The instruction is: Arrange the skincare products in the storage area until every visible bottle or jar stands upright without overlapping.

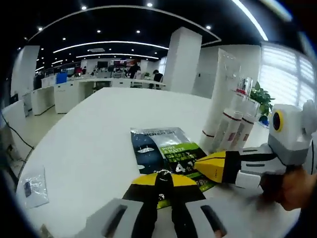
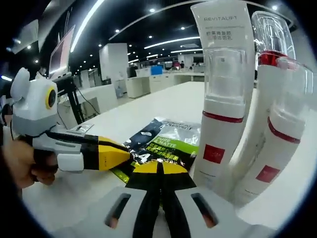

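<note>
In the left gripper view, the left gripper (image 1: 166,179) rises from the bottom with its yellow-tipped fingers pressed together, the tips resting at the near edge of a flat sachet packet (image 1: 161,151) that lies on the white table (image 1: 89,144). The right gripper (image 1: 205,166) comes in from the right, held by a hand (image 1: 297,191), its yellow point also closed and lying on the packet's green corner. Just past it stand the white skincare bottles (image 1: 229,130) with red bands — upright or leaning together, close against a tall white tube (image 1: 223,89). A small clear bag (image 1: 33,187) lies well apart at the table's left edge. Far off are office desks and a green plant (image 1: 261,96).

In the right gripper view, the right gripper (image 2: 159,171) has its fingers together, tips on the packet (image 2: 166,141). The left gripper (image 2: 121,156) enters from the left, closed, touching the same packet. Just beside, to the right, a pump bottle (image 2: 220,134) stands upright with a clear cap; a second bottle (image 2: 277,144) leans against it, in front of the tube (image 2: 223,29) printed "REVITALIFT".
</note>
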